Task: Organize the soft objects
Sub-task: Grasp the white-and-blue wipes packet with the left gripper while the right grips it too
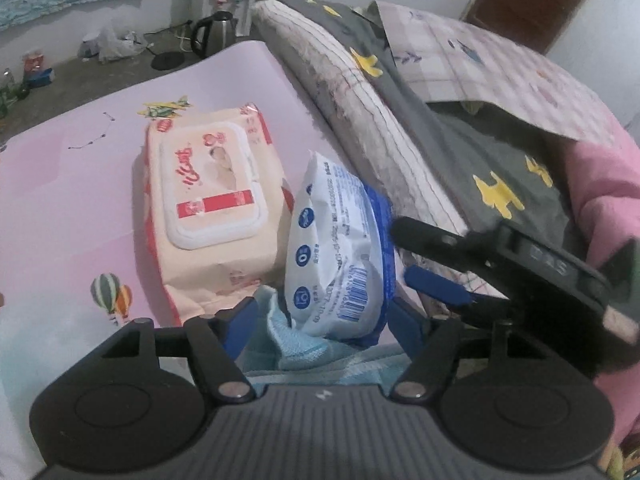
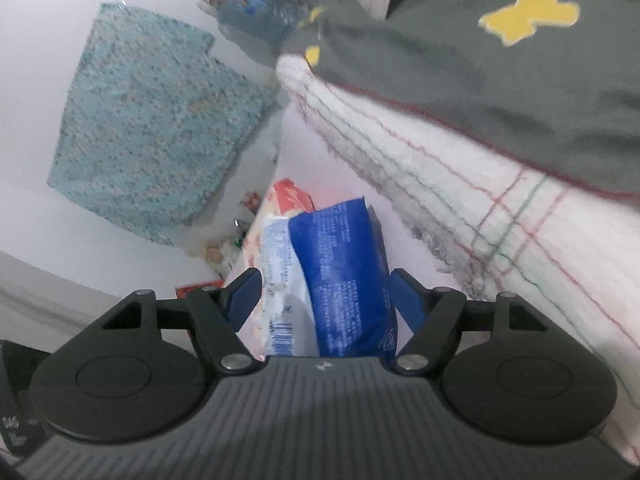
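My left gripper [image 1: 320, 316] brackets the blue-and-white wipes pack [image 1: 340, 248] standing on edge at twelve o'clock; whether its fingers press the pack, I cannot tell. The peach wipes pack [image 1: 212, 208] lies flat at ten o'clock on the pink sheet [image 1: 72, 200]. My right gripper [image 2: 326, 300] straddles the same blue pack, its grip equally unclear.

The blue and white pack [image 1: 340, 256] is shiny crinkly plastic, the kettle [image 1: 214, 34] shiny metal, the grey blanket [image 1: 500, 168] soft matt cloth.
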`<state>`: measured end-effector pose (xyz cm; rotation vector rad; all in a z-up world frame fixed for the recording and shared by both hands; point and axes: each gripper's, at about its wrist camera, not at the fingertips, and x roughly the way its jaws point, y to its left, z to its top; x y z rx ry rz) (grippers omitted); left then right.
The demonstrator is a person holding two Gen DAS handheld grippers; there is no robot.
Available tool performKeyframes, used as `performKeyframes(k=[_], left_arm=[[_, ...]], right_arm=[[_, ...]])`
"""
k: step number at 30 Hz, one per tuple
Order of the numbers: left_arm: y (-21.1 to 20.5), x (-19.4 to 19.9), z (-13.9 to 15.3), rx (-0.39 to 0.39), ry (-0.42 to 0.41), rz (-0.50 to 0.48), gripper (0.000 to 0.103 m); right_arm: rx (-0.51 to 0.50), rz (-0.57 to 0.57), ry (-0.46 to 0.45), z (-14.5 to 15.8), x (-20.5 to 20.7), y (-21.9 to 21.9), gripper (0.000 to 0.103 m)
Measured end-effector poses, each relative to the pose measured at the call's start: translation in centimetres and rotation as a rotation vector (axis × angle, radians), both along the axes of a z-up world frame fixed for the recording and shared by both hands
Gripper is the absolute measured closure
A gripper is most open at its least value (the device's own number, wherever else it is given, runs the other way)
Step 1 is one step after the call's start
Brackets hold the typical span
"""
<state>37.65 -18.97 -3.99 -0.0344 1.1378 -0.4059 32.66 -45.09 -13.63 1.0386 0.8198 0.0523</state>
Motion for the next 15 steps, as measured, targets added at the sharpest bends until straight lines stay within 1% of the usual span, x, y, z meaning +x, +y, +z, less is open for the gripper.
performKeyframes(k=[3, 6, 8, 12, 14, 15], left_arm=[[-1.0, 0.5, -0.6, 0.019, 0.007, -0.038, 0.031], [-1.9, 0.9, -1.3, 0.053, 0.021, -0.063, 0.033], [-2.5, 1.4, -1.7, 0.071, 0.029, -0.070, 0.038], [-3.0, 2.0, -2.2, 0.092, 0.030, -0.062, 0.037], [-3.1, 2.1, -2.2, 0.106, 0.016, -0.064, 0.039], [-3.3, 2.0, -2.0, 0.117, 0.000, -0.071, 0.039]], right_arm=[[0.006, 0.031, 0.048, -1.2, 1.7, 0.6, 0.032], [0.027, 0.048, 0.064, -1.9, 3.0, 0.9, 0.031], [0.057, 0.048, 0.072, -2.2, 3.5, 0.9, 0.030], [0.108, 0.060, 0.085, -2.9, 4.5, 0.6, 0.030], [0.116, 0.068, 0.081, -3.1, 4.7, 0.5, 0.034], [0.114, 0.068, 0.076, -3.2, 4.8, 0.5, 0.043]])
